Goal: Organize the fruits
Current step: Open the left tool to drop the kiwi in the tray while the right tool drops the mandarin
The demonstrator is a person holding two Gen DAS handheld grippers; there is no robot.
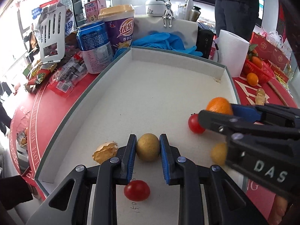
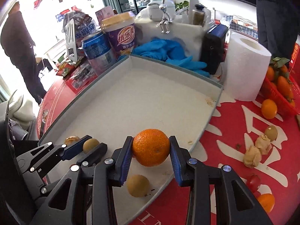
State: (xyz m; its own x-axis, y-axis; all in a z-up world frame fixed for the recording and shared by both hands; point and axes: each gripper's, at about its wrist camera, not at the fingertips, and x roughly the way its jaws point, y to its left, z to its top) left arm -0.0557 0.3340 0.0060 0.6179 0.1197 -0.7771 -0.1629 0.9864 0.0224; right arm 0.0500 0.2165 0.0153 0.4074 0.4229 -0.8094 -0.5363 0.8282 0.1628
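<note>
Orange (image 2: 151, 147) pinched in right gripper (image 2: 151, 150) over tray (image 2: 131, 101) near edge; longan (image 1: 148, 147) clamped in left gripper (image 1: 148, 150), low over tray floor. Mid-placing, probably; next: lower, release gently against rolling.

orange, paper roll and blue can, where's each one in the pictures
orange (image 2: 151, 147), right wrist view, middle of its peel between the right gripper's fingers
paper roll (image 2: 243, 71), right wrist view, its white side wall
blue can (image 1: 94, 46), left wrist view, the printed side below its rim
</note>
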